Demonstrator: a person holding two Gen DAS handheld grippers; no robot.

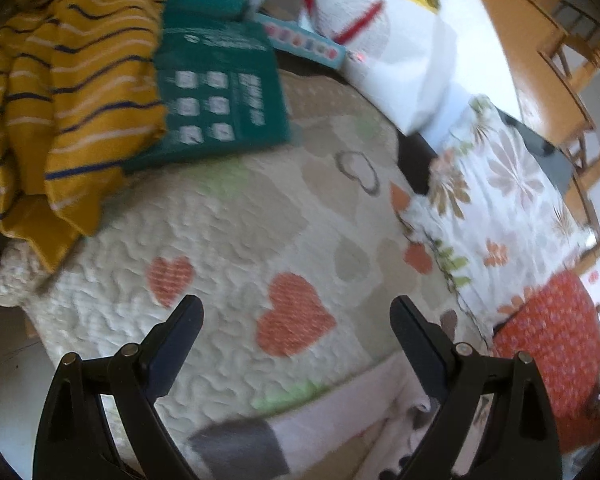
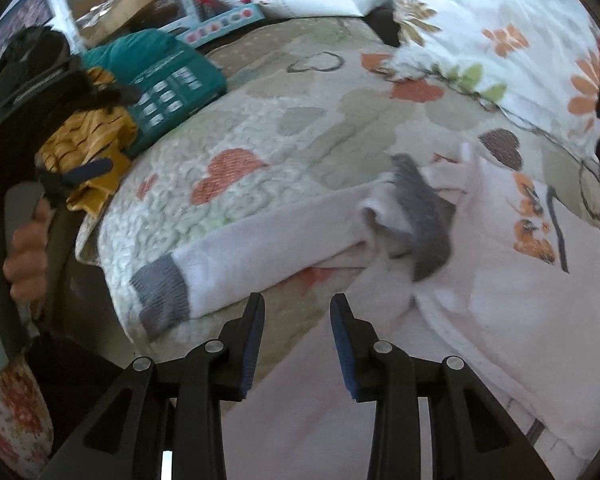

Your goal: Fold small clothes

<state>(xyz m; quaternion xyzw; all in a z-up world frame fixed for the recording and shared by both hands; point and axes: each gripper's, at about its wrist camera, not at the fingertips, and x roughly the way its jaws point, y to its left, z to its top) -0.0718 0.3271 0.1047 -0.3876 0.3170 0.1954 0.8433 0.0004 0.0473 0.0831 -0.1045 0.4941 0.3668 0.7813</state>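
Sleeve (image 2: 260, 236) of the white garment lies folded across the quilt's (image 1: 220, 240) near edge, so both grippers, left gripper (image 1: 296, 312) and right gripper (image 2: 297, 308), hover open-jawed and empty.

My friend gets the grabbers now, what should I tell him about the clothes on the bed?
Left gripper: open, empty, over the cream quilted bedspread with orange hearts.
Right gripper: open, nothing between the jaws, just above the pale pink top with grey cuffs.
Pink top: lies on the bedspread, one sleeve laid across, grey collar bunched; fold looks unfinished.
Mustard striped knit garment: crumpled at the bed's edge beside a teal box, not folded.
Left: finish the pink top, then the striped one.
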